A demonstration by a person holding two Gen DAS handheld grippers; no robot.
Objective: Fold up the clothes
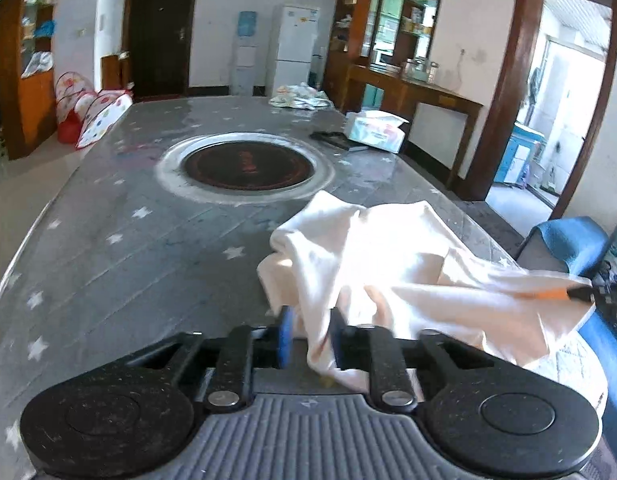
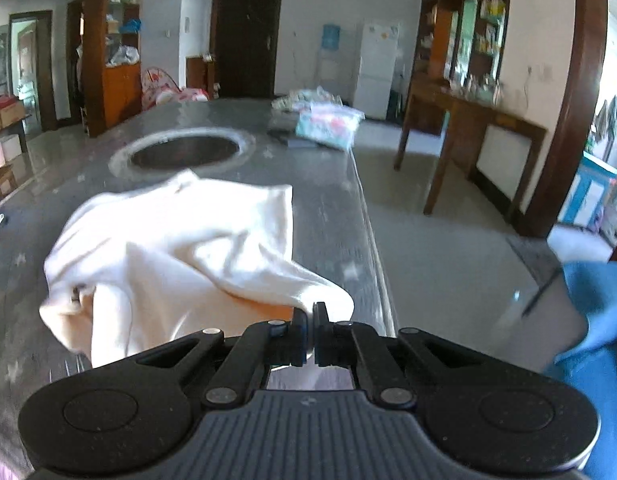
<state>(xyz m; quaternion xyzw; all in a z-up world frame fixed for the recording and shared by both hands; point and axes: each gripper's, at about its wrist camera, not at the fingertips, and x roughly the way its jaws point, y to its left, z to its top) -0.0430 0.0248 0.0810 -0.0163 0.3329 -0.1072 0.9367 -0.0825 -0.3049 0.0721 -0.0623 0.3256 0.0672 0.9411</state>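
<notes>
Left gripper (image 1: 309, 334) clamped on a bunched fold of the cream garment (image 1: 372, 252); right gripper (image 2: 310, 320) pinched tight on another edge of it, jaws nearly touching. Garment crumpled on the near right part of the grey star-print table (image 1: 128, 240), just short of the round inset cooktop (image 1: 247, 166). Tissue pack (image 1: 374, 130) at the far right edge

My left gripper (image 1: 310, 340) has the cream shirt (image 1: 388, 264) pinched low in frame, bunched on the grey table (image 1: 128, 240).
</notes>
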